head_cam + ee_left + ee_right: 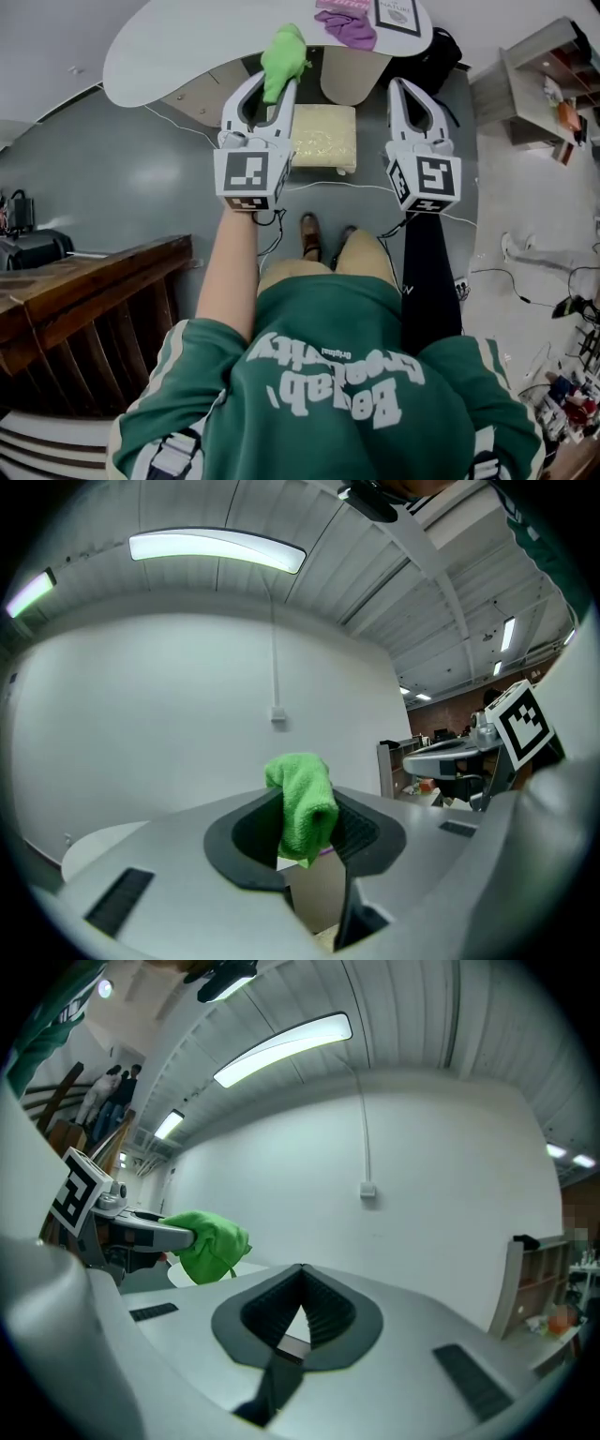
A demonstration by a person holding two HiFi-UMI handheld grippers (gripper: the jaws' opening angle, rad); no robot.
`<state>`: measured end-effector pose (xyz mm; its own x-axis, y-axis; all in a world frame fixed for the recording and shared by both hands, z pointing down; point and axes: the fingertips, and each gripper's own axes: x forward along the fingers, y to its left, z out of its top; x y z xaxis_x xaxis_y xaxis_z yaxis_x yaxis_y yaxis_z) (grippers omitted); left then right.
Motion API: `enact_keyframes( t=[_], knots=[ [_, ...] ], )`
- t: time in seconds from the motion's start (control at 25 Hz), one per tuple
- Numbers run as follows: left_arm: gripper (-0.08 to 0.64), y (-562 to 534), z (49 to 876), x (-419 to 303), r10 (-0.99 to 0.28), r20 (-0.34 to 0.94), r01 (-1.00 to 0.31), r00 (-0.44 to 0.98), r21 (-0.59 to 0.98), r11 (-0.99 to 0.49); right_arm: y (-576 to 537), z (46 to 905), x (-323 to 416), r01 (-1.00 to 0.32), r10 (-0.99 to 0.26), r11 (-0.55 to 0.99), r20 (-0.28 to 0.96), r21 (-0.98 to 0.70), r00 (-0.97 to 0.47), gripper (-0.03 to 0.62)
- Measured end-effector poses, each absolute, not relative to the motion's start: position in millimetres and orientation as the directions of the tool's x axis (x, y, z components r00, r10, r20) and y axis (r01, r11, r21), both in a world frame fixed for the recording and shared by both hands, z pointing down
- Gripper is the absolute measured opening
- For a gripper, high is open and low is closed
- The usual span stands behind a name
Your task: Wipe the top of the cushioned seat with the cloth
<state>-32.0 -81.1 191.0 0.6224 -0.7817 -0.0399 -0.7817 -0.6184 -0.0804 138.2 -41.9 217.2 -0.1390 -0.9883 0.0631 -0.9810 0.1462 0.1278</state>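
Since the cloth (284,56) is bunched at the tips of the left gripper (274,92) and looks clear of the seat (323,136), I'd say wiping hasn't begun.

Head view: the seat stands on the floor, showing between the two grippers, partly under the edge of the white desk (169,52). The right gripper (406,94) is held alongside, off to the seat's right.

Left gripper view: the fingers (364,829) pinch the green cloth, and most of it sticks out past the tips.

Right gripper view: the fingers (325,1313) are pressed together with nothing between them. The cloth shows off to its left.

Step in hand, my read: bringing the cloth to the seat. Next, the left gripper needs to lower until the cloth sits on the cushion top, then stroke across. The loose bunch may roll instead of wiping flat.
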Motion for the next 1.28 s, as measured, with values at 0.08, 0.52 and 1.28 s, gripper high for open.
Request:
enact_keyframes(
  t=[0.08,0.52,1.28],
  knots=[
    [0.127,-85,194,-25,-0.775,-0.035,-0.774,0.631,-0.082,-0.627,-47,219,143,-0.982,-0.99,0.131,0.063,0.135,-0.124,0.006],
    [0.127,-119,232,19,-0.769,0.066,-0.764,0.636,-0.081,-0.64,-89,258,180,-0.984,-0.985,0.15,0.106,0.099,-0.139,0.006],
    [0.127,-181,400,87,-0.686,0.363,-0.744,0.631,0.033,-0.667,-167,370,222,-0.98,-0.945,0.197,0.262,-0.016,-0.195,0.007]
  ],
)
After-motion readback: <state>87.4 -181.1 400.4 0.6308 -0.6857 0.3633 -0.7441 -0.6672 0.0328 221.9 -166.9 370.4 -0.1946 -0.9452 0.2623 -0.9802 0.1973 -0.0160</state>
